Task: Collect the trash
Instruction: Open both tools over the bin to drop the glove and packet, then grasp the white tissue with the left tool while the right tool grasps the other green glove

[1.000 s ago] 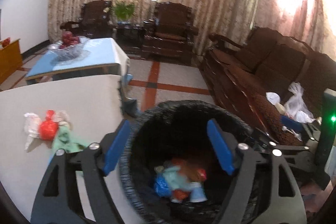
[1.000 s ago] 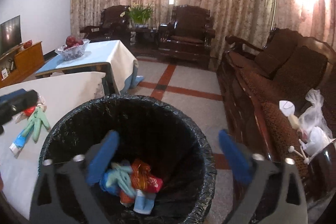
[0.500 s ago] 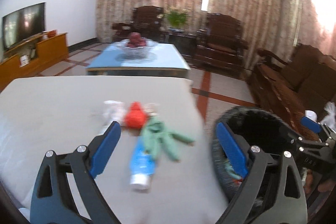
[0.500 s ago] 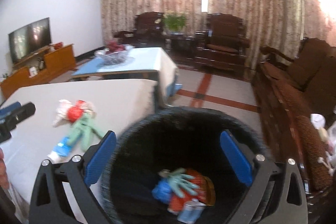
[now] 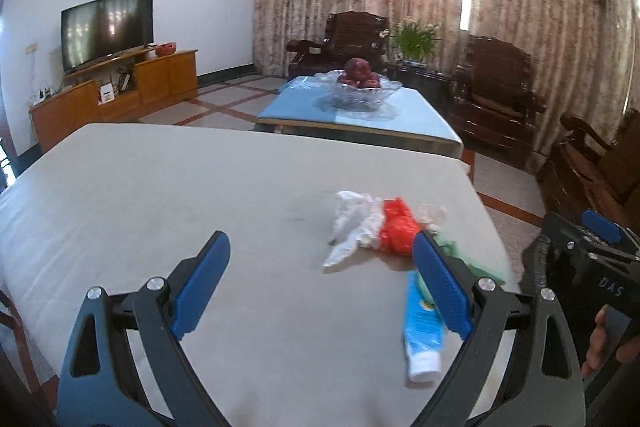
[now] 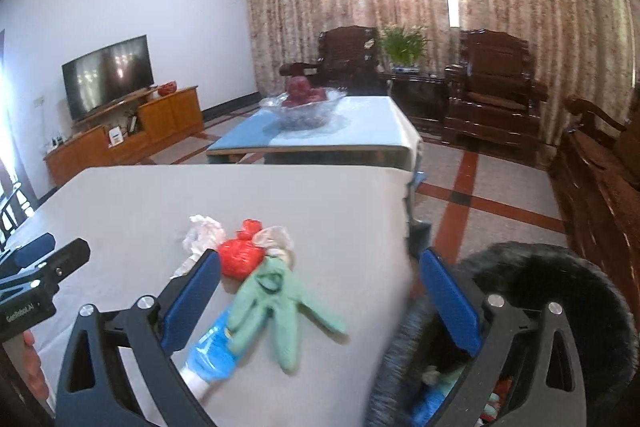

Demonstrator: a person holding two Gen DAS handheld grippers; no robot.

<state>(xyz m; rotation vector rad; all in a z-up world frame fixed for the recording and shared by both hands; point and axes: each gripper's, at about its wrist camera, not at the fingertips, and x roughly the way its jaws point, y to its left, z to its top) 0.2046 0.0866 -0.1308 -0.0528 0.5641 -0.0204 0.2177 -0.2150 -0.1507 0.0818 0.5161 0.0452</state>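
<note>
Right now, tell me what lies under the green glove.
The green glove lies across the upper end of a blue tube on the table. The tube's covered end cannot be seen.

Both wrist views look forward, close and low, across the table, sharing its trash pile.

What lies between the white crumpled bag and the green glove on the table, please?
The red plastic bag sits between the white crumpled bag and the green glove, clearest in the right wrist view.
</note>
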